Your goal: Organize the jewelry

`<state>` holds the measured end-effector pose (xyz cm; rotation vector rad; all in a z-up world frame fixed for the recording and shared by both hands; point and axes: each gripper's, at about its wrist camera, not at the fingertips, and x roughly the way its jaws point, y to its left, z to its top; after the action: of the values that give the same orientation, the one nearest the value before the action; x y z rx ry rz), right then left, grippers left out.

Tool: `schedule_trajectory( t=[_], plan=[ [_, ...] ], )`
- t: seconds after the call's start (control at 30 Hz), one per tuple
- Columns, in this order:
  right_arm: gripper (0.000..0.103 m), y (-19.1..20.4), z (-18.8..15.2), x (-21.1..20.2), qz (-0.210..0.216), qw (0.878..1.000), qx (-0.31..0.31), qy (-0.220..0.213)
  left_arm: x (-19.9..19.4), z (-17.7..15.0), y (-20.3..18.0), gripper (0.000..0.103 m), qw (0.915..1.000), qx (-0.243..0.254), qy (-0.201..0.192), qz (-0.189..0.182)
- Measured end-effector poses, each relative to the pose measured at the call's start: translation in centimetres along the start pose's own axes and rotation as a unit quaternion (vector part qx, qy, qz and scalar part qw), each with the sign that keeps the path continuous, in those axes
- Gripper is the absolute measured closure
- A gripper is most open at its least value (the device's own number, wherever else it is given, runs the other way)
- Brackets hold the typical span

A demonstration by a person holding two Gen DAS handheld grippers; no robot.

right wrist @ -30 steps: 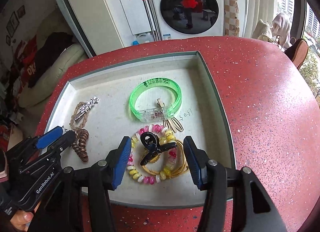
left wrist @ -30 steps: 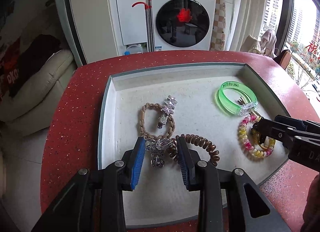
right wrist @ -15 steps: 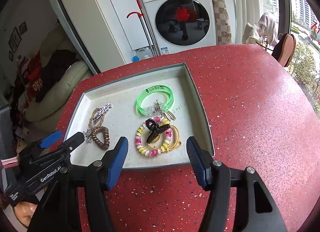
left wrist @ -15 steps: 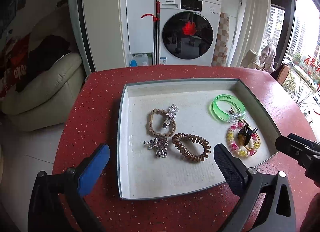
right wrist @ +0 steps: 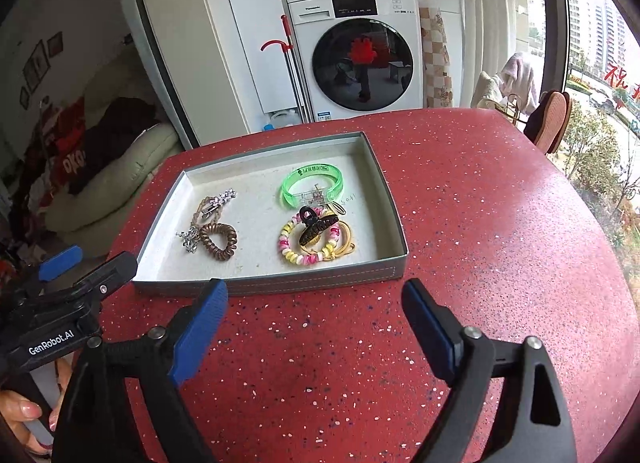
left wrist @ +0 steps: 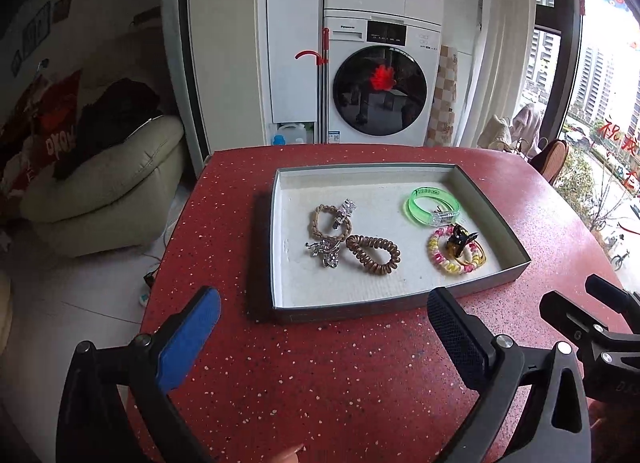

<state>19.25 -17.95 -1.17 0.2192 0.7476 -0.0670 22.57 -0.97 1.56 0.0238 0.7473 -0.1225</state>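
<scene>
Both sets of fingers are spread wide and empty, hovering over the red speckled surface [left wrist: 360, 363] on the near side of the tray [left wrist: 360, 305]. Left gripper [left wrist: 320, 327], right gripper [right wrist: 316, 323].

All the jewelry sits inside the tray, straight ahead of both grippers and past its near wall, so any reach has to clear that wall and come down.

Left cluster, nearer my left fingers:
- brown coil hair tie [left wrist: 373, 254], springy plastic spiral, long axis running left-right and tilted slightly away on the left
- silver rhinestone clip [left wrist: 326, 252], hard, knobbly, touching the coil's left end
- braided tan band [left wrist: 329, 221] with a silver star clip [left wrist: 343, 212] lying across it

Right cluster, nearer my right fingers:
- green translucent bangle [right wrist: 313, 187], rigid, smooth, lying flat
- pink-yellow beaded coil bracelet [right wrist: 306, 243] with a dark claw clip [right wrist: 316, 228] on top, long axis diagonal
- gold loops [right wrist: 346, 243] partly under the beads; can't tell how many

Judgement: pieces look grouped already, so the task reads near done. If another pick comes, the claw clip is the easiest, gripped across its short axis. Thin gold loops would be fiddly on the flat tray liner.
</scene>
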Motion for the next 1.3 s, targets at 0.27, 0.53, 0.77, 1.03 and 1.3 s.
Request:
schedule_trajectory(
  t=[0.27,0.53,0.77,1.03,1.3],
  plan=[
    [0.000,0.7,-1.9,-2.8,-0.003,1.000,0.001,-0.027,-3.0,-2.6,0.0,0.000,0.9995,0.003,-0.020,0.023],
    [0.000,0.8,-3.4,-4.2,-0.011,1.000,0.005,-0.024,-4.2,-4.3,0.4,0.000,0.9992,-0.015,-0.020,0.029],
    [0.000,0.9,-4.2,-4.9,-0.026,0.999,-0.007,-0.032,-4.6,-5.1,0.7,0.000,0.9990,-0.021,-0.016,0.037],
    [0.000,1.0,-5.6,-5.1,-0.031,0.999,-0.013,-0.027,-4.6,-7.2,0.8,0.000,0.9991,-0.004,0.010,0.042],
    [0.000,1.5,-8.8,-4.7,-0.036,0.999,-0.027,-0.010,-4.9,-10.9,1.2,0.000,0.9982,-0.005,0.035,0.048]
  ],
)
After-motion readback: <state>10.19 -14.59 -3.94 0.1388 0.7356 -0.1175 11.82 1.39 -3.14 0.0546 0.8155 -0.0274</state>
